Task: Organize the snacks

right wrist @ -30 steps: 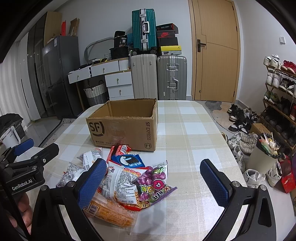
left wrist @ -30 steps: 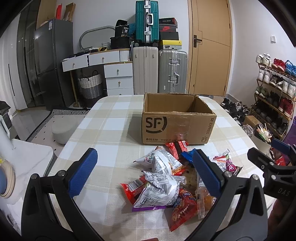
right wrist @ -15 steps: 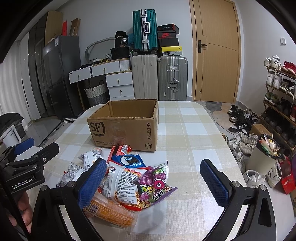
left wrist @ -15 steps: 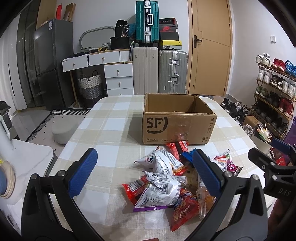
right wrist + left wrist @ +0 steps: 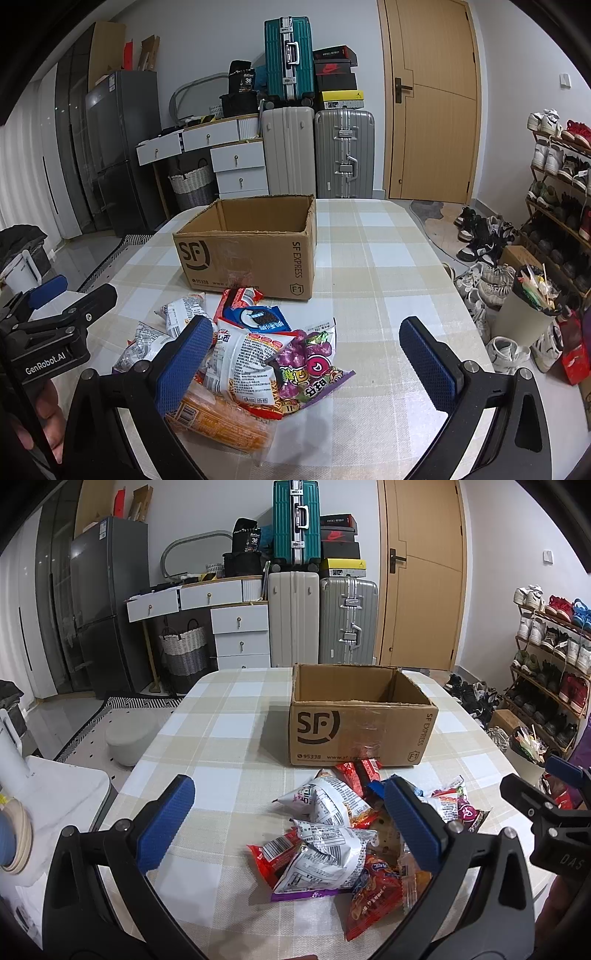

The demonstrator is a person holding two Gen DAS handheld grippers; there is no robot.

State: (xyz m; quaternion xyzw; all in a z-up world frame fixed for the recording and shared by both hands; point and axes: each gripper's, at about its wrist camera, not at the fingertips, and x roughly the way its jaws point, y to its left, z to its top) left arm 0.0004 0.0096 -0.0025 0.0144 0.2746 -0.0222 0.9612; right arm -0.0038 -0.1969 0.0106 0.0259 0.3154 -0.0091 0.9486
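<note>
A heap of snack packets (image 5: 332, 834) lies on the checked tablecloth (image 5: 229, 738) just in front of an open, empty SF cardboard box (image 5: 362, 723). My left gripper (image 5: 290, 823) hovers open over the heap's left side, nothing between its blue pads. In the right wrist view the heap shows a blue Oreo packet (image 5: 258, 319), a purple grape-candy packet (image 5: 314, 373) and an orange packet (image 5: 221, 421), with the box (image 5: 251, 254) behind them. My right gripper (image 5: 306, 363) is open above the heap's right half and holds nothing. Each gripper shows at the edge of the other's view.
Beyond the table stand suitcases (image 5: 295, 616), white drawers (image 5: 236, 631) and a door (image 5: 421, 572). A shoe rack (image 5: 557, 192), loose shoes and a full bin (image 5: 528, 310) crowd the floor on the right. A round stool (image 5: 125, 738) sits left of the table.
Nothing has visibly moved apart from a slight drift of both cameras; both grippers stay open and the snacks and box lie as before.
</note>
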